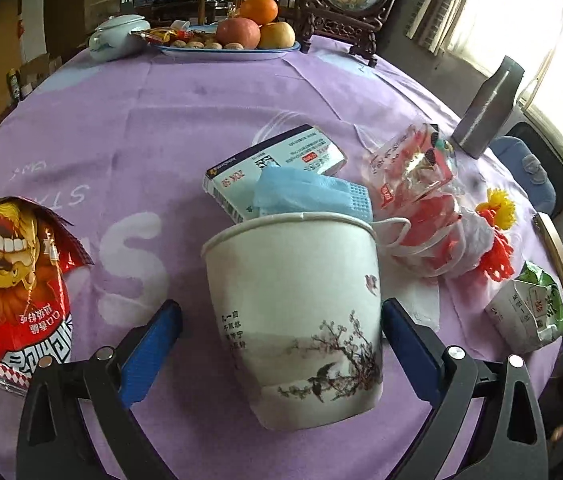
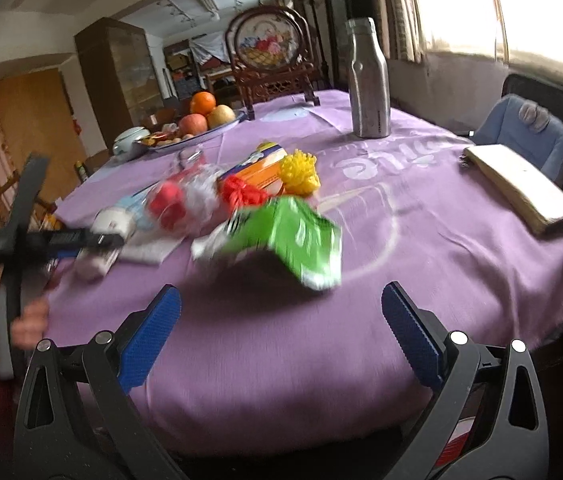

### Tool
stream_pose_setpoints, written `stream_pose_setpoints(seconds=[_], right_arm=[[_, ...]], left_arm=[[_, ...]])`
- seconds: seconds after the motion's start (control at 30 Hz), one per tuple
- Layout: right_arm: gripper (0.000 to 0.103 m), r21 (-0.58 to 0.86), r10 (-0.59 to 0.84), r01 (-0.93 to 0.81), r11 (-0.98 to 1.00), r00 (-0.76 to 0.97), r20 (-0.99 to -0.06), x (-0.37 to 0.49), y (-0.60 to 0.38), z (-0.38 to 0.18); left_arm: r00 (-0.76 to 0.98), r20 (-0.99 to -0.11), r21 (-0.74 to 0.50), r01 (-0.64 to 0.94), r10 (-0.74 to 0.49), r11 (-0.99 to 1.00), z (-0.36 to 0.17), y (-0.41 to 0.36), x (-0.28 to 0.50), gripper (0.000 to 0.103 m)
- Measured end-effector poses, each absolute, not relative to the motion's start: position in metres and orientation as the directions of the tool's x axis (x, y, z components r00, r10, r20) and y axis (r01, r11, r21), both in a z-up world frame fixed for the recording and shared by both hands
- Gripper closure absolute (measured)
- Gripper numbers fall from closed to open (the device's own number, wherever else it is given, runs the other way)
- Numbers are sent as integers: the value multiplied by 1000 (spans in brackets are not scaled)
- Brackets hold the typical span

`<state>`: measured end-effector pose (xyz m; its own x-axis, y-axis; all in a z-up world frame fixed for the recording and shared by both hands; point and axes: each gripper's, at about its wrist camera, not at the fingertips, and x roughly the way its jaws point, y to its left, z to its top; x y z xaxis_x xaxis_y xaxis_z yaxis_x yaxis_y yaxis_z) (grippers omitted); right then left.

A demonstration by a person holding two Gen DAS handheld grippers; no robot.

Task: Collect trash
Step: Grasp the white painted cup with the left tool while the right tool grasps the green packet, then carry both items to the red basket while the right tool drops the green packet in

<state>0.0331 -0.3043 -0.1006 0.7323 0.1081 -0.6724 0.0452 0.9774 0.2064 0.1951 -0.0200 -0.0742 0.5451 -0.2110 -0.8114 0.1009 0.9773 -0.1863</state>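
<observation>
The paper cup (image 1: pixel 297 320), white with a plum-blossom print, stood tilted between the left gripper's (image 1: pixel 281 344) spread fingers; the right pad (image 1: pixel 409 344) looked close to its wall, the left one apart, so nothing was clamped. A blue mask (image 1: pixel 309 196) and a small box (image 1: pixel 277 164) lay just beyond its rim. Further right sat a clear wrapper (image 1: pixel 413 172); far left, a red snack bag (image 1: pixel 21 288). The right gripper (image 2: pixel 281 340) hung open and empty, with the blurred green packet (image 2: pixel 297 236) ahead of it on the purple tablecloth (image 2: pixel 401 280). Closing off-centre could likely tip or crush the thin cup, since it leaned already.
</observation>
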Motion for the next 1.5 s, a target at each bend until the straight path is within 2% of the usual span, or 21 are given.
stream_pose_setpoints(seconds=[0.27,0.33,0.4,0.43,0.5,0.53,0.57,0.6,0.67,0.83,0.87,0.9,0.97,1.1,1.17,1.2,1.23,1.27,1.4,1.5], right_arm=[[7,214,117,63,975,674,-730,83,-286,-117],[12,211,118,60,976,667,-735,87,-280,-121],[27,180,109,29,983,697,-709,82,-272,-118],[30,159,97,22,987,705,-702,80,-268,-115],[35,143,95,9,990,711,-696,77,-263,-112],[44,149,101,4,989,715,-691,77,-263,-111],[62,157,104,6,988,726,-680,75,-264,-109],[72,174,119,0,985,730,-673,74,-266,-106],[73,223,161,-15,975,739,-654,71,-272,-98],[70,194,163,-43,980,732,-662,68,-269,-92],[62,202,173,-48,978,726,-665,68,-268,-94],[44,208,188,-60,976,715,-673,67,-267,-97],[25,193,176,-59,979,717,-674,66,-262,-100],[14,133,123,-42,990,710,-694,74,-252,-108],[16,123,111,-30,992,675,-730,82,-249,-121],[31,87,65,-2,996,681,-730,83,-248,-125],[32,54,31,12,998,693,-720,83,-248,-128],[38,49,26,12,999,700,-714,81,-248,-129],[40,169,115,0,986,733,-670,72,-265,-117],[40,188,136,-22,982,770,-623,60,-269,-98]], left_arm=[[550,-784,-222,185,-288,957,-71,-27,182,6],[559,-777,-207,207,-289,956,-69,-32,179,10],[561,-774,-197,225,-292,954,-69,-35,176,18],[560,-773,-195,235,-296,952,-69,-38,176,25],[559,-770,-198,249,-308,948,-69,-40,174,25],[563,-761,-204,263,-322,943,-67,-40,173,25],[570,-754,-206,269,-328,941,-66,-39,170,25],[582,-743,-206,271,-330,940,-64,-39,167,25],[623,-701,-215,279,-347,936,-57,-35,158,25],[645,-663,-277,261,-380,925,-52,-23,145,25],[644,-655,-301,258,-396,918,-51,-19,141,25],[646,-648,-316,255,-404,914,-51,-15,138,25],[659,-634,-327,246,-405,912,-48,-9,128,25],[665,-631,-327,239,-400,914,-50,-5,117,25],[659,-635,-328,243,-403,913,-51,-7,115,25],[659,-635,-325,244,-402,914,-51,-8,113,25],[661,-635,-322,245,-400,915,-51,-7,112,25],[665,-633,-316,245,-396,917,-49,-8,110,25],[677,-615,-318,256,-404,913,-41,-7,101,25],[688,-599,-321,263,-410,910,-32,-4,93,25]])
